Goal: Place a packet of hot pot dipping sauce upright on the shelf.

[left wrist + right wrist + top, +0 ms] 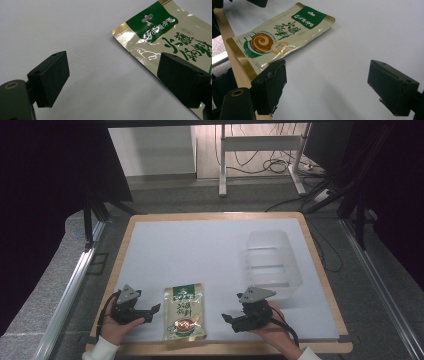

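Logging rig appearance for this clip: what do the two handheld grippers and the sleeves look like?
Both the left gripper and right gripper are black, each topped by a grey three-cornered plate, with a black cable trailing back. The jaws end in blocky black pads with small screw holes. White cuffs show at both wrists.

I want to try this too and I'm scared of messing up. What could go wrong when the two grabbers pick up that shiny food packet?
The packet lies flat on the white mat, so open jaws may slide over its glossy film instead of pinching it.

Its lower end sits at the table's wooden edge; a nudge from the left gripper or right gripper might push it off.

The clear bin stands close behind the right gripper, so a quick lift could bump it.
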A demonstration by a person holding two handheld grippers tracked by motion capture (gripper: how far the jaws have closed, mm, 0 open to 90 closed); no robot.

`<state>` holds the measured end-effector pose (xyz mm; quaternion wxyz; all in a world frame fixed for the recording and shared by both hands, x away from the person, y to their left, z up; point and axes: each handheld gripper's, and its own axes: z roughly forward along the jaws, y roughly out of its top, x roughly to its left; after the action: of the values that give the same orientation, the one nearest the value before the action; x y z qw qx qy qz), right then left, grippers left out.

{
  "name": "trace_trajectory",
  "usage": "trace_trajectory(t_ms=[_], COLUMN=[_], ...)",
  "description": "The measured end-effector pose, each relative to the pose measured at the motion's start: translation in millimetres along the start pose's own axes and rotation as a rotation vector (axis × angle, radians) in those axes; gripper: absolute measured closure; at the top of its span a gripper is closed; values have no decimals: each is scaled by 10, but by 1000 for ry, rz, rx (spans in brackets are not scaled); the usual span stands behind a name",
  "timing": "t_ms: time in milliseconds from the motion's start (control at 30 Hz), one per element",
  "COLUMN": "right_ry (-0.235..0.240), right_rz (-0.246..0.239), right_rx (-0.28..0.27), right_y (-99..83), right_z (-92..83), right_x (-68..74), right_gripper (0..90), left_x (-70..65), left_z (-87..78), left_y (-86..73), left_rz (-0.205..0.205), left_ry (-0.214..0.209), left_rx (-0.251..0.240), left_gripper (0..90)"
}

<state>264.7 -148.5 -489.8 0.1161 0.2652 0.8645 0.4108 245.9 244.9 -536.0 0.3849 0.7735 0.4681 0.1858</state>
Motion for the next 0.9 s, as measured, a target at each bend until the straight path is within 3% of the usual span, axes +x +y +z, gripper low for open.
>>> trace_trajectory(t_ms=[200, 567, 700, 767, 900], right_ry=[29, 17, 25, 58, 44], right_rz=[27, -1, -2, 17, 6], right_rx=[1, 22, 25, 22, 19], right_y=[16, 25, 38, 69, 118], right_z=[7, 34, 49, 66, 64], right_x=[-1, 5, 11, 14, 14], right_gripper=[157, 161, 162, 162, 169], left_x=[-6, 0, 0, 0, 6], left_z=[7, -2, -2, 1, -10], left_y=[-1, -1, -1, -1, 1], left_rz=[7, 4, 4, 3, -3], left_ry=[1, -1, 0, 0, 0], left_rx=[5, 0, 0, 1, -5], left_gripper=[107, 106, 107, 107, 107])
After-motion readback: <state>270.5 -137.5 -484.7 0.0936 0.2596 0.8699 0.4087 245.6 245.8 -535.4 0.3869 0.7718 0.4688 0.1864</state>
